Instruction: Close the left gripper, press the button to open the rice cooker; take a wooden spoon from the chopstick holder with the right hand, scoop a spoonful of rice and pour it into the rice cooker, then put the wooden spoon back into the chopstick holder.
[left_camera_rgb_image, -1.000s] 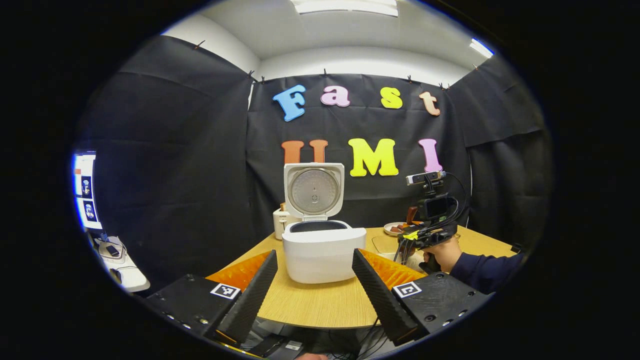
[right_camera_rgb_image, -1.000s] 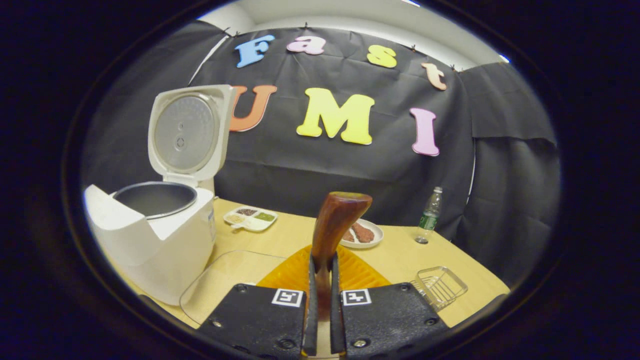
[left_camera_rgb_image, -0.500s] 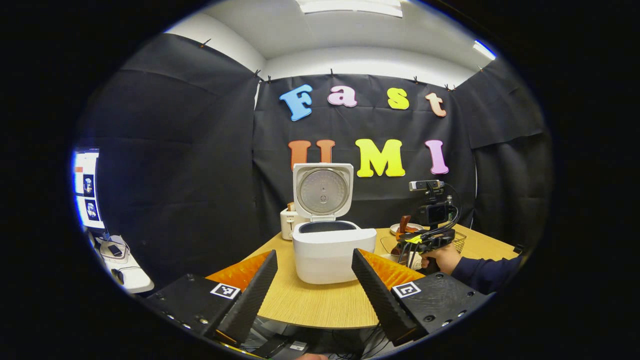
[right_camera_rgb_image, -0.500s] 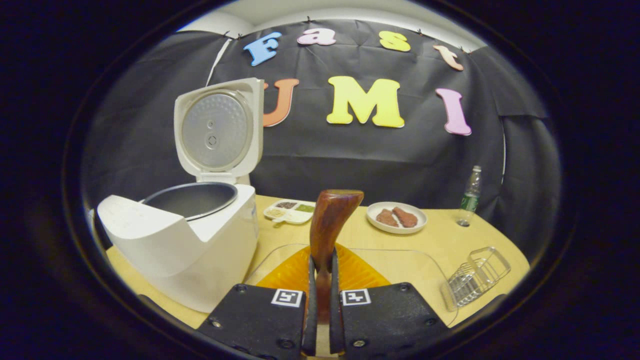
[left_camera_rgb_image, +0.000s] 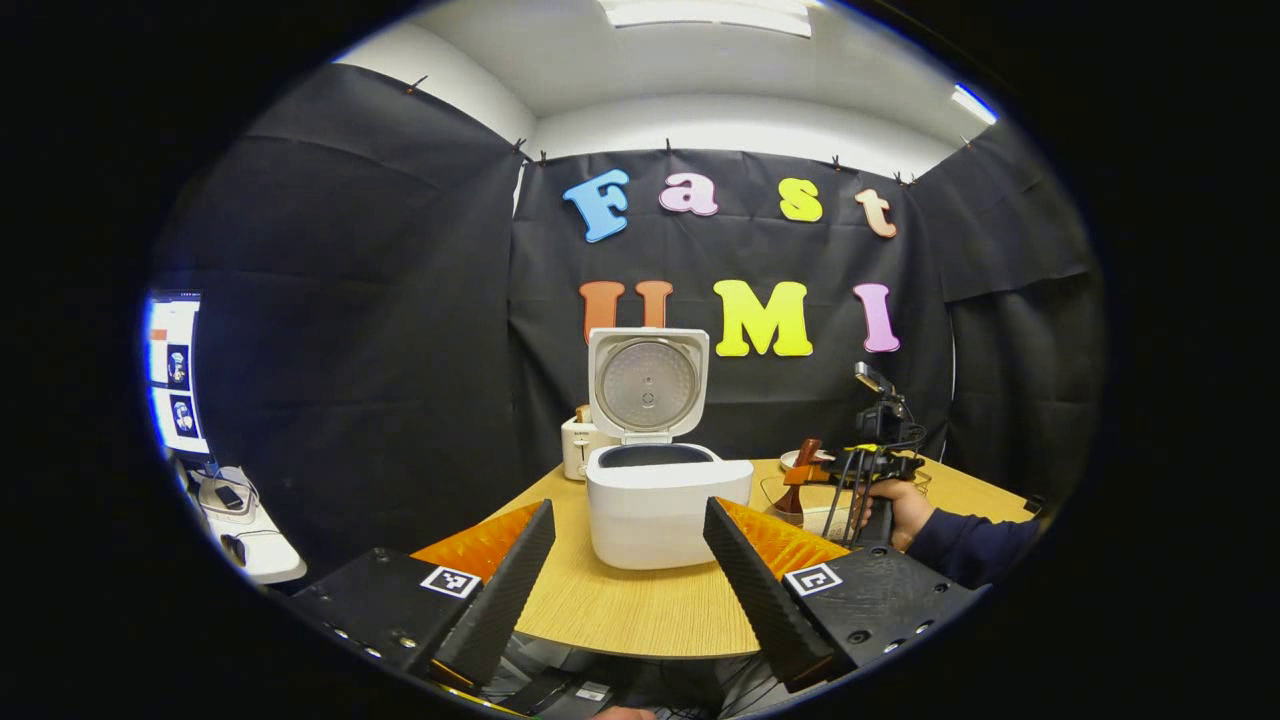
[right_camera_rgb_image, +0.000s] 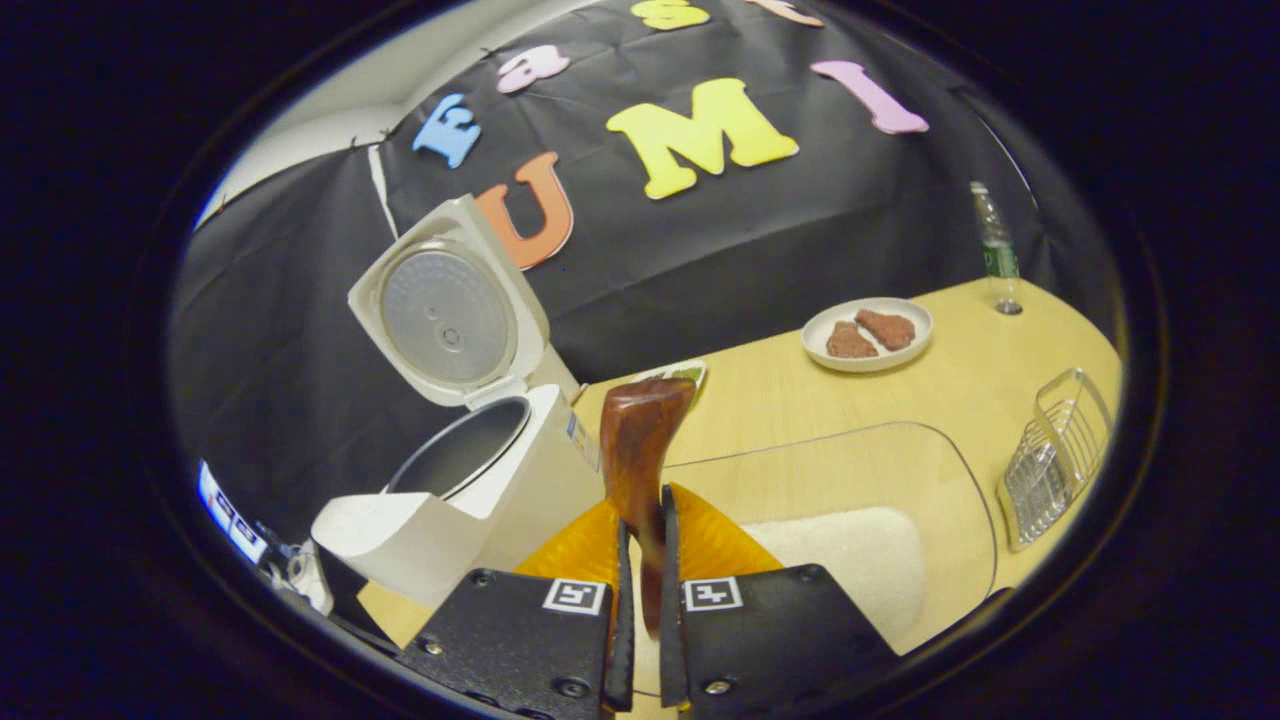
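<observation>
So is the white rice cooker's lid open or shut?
Open. The white rice cooker has its lid standing straight up behind it, and the dark inner pot shows, looking empty.

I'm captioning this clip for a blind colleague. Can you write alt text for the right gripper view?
The right gripper, tilted, is shut on a wooden spoon above a clear container of rice. To its left stands a white rice cooker with its lid open; farther back on the wooden table are a plate of meat, a wire basket and a bottle.
</observation>
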